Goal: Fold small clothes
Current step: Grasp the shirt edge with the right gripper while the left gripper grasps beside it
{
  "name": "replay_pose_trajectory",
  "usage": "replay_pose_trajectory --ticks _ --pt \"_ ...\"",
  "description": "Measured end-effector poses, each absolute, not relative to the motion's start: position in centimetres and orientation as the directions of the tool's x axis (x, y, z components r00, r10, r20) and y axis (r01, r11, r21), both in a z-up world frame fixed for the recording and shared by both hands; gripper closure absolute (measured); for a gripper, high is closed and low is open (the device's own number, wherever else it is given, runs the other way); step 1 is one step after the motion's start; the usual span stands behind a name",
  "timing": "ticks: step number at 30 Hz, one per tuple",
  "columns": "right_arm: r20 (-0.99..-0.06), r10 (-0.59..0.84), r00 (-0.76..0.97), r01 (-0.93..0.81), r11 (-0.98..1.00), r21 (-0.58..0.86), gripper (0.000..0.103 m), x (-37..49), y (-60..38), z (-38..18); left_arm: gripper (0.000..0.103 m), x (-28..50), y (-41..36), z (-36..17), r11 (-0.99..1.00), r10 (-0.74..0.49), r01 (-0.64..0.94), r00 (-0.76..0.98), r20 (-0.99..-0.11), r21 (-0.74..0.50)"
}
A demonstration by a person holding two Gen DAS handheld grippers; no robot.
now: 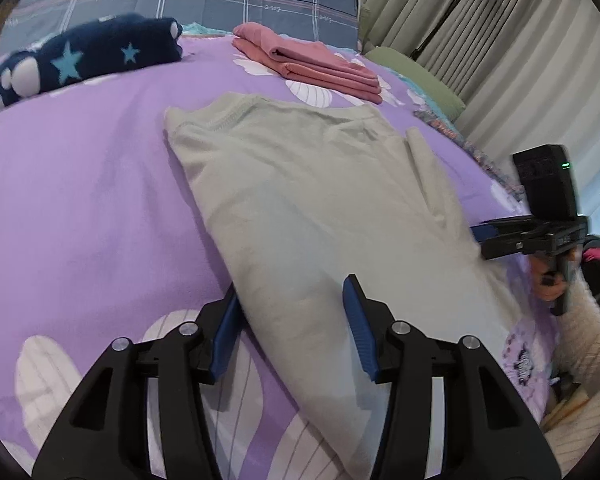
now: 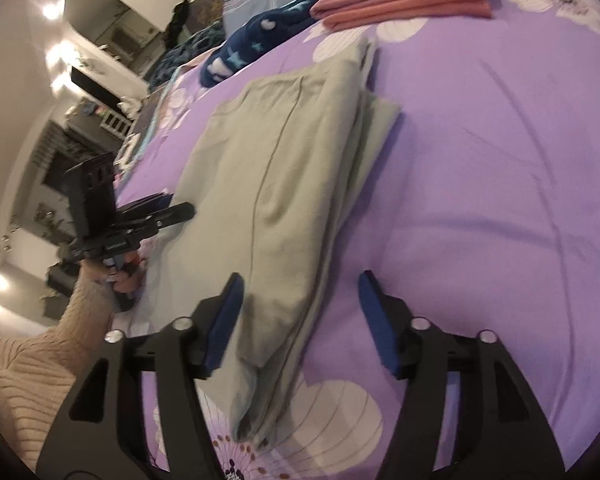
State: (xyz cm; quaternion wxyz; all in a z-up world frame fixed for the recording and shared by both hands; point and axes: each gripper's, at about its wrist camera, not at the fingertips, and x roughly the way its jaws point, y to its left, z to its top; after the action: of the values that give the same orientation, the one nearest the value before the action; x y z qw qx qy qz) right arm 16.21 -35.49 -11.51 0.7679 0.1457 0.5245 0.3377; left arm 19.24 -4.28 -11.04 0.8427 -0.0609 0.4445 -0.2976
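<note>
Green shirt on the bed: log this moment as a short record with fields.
garment: pale green shirt, partly folded lengthwise, lying flat
surface: purple floral bedspread
left gripper: open, fingers astride the shirt's near edge
right gripper: open, fingers astride the folded edge
already folded: pink stack, beyond the collar
also there: navy star blanket

Rig look: two identical handheld black grippers, person in cream knit.

Left gripper (image 1: 290, 320) and right gripper (image 2: 300, 312): matte black plastic linkage arms with triangular cut-outs, silver round pivot screws, blue ribbed pads (image 1: 358, 328) on the fingers. Each carries a black boxy camera block on top, the right one's with a small green light, plus a pistol-style handle. Sleeves (image 2: 32, 376) are cream ribbed knit.
</note>
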Motion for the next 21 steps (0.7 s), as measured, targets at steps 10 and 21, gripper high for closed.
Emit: replay_pose_trajectory --ticks 10,21 --pt "-0.631 0.739 0.237 -0.370 0.669 0.644 0.078 22.3 -32.8 -12.7 0.055 21.2 -4.9 -11.5 0.788 -0.604 0.429 0.405 -0.686 -0.441" --pt "-0.709 0.578 0.404 -0.332 0.815 0.475 0.086 20.7 -31.4 -11.3 0.080 20.7 -6.7 -9.7 0.867 -0.474 0.408 0.498 -0.727 -0.286"
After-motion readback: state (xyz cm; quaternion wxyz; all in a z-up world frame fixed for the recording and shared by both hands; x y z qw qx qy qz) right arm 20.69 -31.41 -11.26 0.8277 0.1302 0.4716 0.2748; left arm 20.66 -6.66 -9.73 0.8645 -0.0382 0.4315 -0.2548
